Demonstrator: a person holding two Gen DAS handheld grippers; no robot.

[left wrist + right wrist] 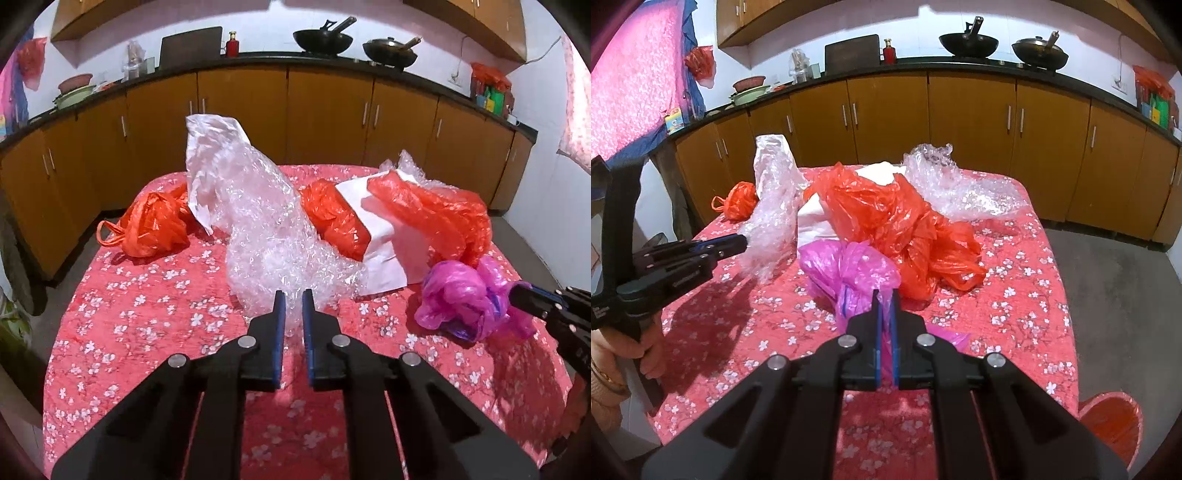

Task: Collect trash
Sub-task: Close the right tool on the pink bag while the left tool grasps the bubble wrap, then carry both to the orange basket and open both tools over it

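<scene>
Trash lies on a table with a red flowered cloth (147, 332). My left gripper (294, 295) is shut on a clear bubble wrap sheet (266, 236), which stands up from the cloth; it also shows in the right wrist view (775, 206). My right gripper (885, 295) is shut on a crumpled pink plastic bag (846, 269), seen in the left wrist view (461, 295) at the right. A large orange plastic bag (897, 221) and white paper (380, 240) lie behind. A small knotted orange bag (151, 225) sits at the far left. A second bubble wrap piece (960, 184) lies at the back right.
Brown kitchen cabinets (325, 114) with a dark counter run behind the table; two woks (321, 40) stand on it. Grey floor (1115, 295) lies right of the table. A red stool (1112, 417) stands at the table's near right corner.
</scene>
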